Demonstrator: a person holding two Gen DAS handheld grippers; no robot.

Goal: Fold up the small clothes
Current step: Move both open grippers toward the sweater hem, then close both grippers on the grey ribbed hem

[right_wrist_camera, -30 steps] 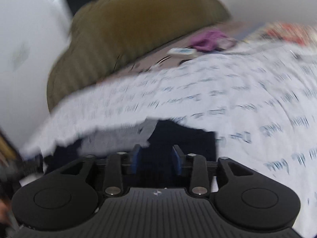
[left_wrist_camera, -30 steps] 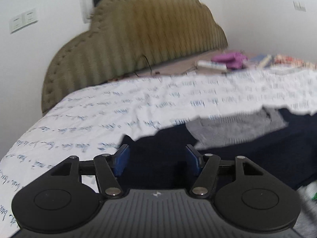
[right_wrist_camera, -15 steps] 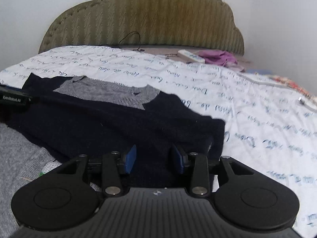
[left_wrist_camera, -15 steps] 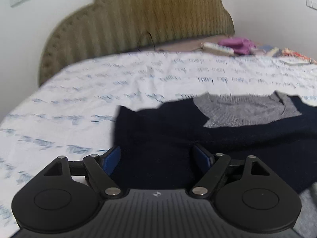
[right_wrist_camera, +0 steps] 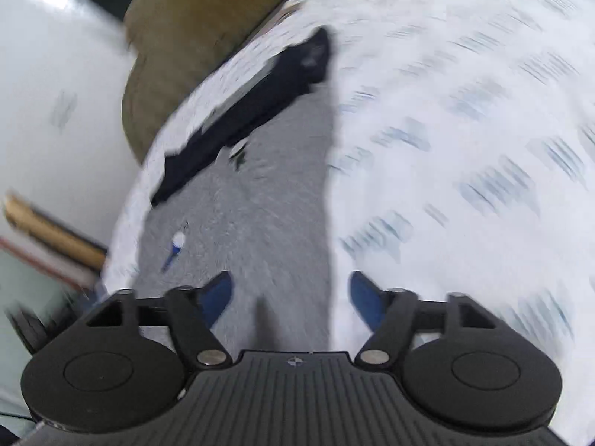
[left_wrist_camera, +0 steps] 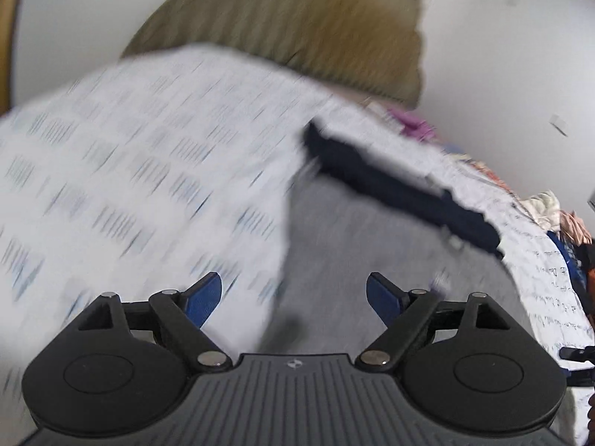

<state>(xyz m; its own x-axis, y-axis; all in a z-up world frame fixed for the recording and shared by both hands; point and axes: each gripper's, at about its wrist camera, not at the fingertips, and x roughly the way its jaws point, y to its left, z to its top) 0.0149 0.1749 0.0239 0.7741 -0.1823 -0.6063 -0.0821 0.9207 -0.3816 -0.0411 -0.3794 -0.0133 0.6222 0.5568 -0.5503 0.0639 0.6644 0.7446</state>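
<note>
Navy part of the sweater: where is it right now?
The navy part is a dark band across the far end of the grey part, on the printed bedsheet towards the headboard; the right wrist view agrees.

Under me is the bed [left_wrist_camera: 130, 171], spread with a white sheet [right_wrist_camera: 465, 119] printed in rows of blue script, much of it smeared by blur. A grey knitted garment [left_wrist_camera: 372, 230] lies flat on the sheet, and a dark navy garment [left_wrist_camera: 401, 186] lies in a long strip along its far edge, touching it. Near the headboard [left_wrist_camera: 297, 26] a purple cloth [left_wrist_camera: 412, 122] rests on the bed, too blurred to make out further.
</note>
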